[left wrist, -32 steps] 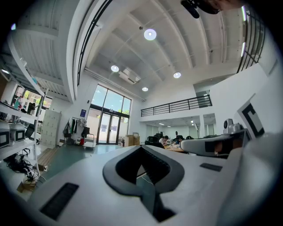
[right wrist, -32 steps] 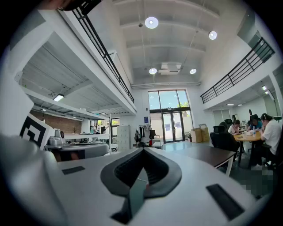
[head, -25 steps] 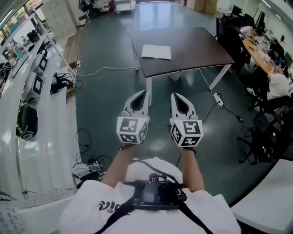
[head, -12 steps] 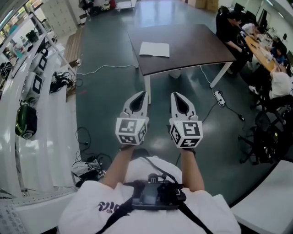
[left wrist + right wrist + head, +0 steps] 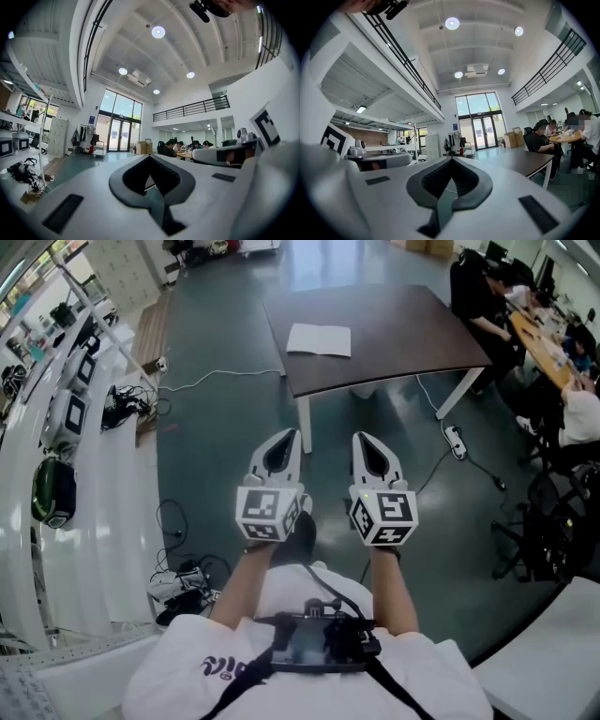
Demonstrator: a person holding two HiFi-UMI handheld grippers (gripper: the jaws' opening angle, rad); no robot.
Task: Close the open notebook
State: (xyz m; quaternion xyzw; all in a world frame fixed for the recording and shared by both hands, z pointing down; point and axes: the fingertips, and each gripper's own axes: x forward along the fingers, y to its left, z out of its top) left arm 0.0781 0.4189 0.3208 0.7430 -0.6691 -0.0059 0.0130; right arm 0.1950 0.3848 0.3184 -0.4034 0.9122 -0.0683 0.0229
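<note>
The open white paper notebook [image 5: 319, 339] lies on a dark brown rectangular surface [image 5: 412, 334], too small for its pages to be made out. The left claw [image 5: 296, 433] and right claw [image 5: 357, 436], both clenched and empty, are held side by side well short of it. A person in black [image 5: 480, 296] has newly appeared at the surface's right corner. A white cable [image 5: 216, 382] trails across the green floor between.

Bare grey-green floor [image 5: 225, 446] lies open from the left tool [image 5: 294, 431] and right tool [image 5: 358, 435] to the dark brown rectangular surface [image 5: 403, 334]. White shelving [image 5: 84, 521] and tangled black cables [image 5: 124, 409] crowd the left; black office chairs [image 5: 553, 521] hem the right.
</note>
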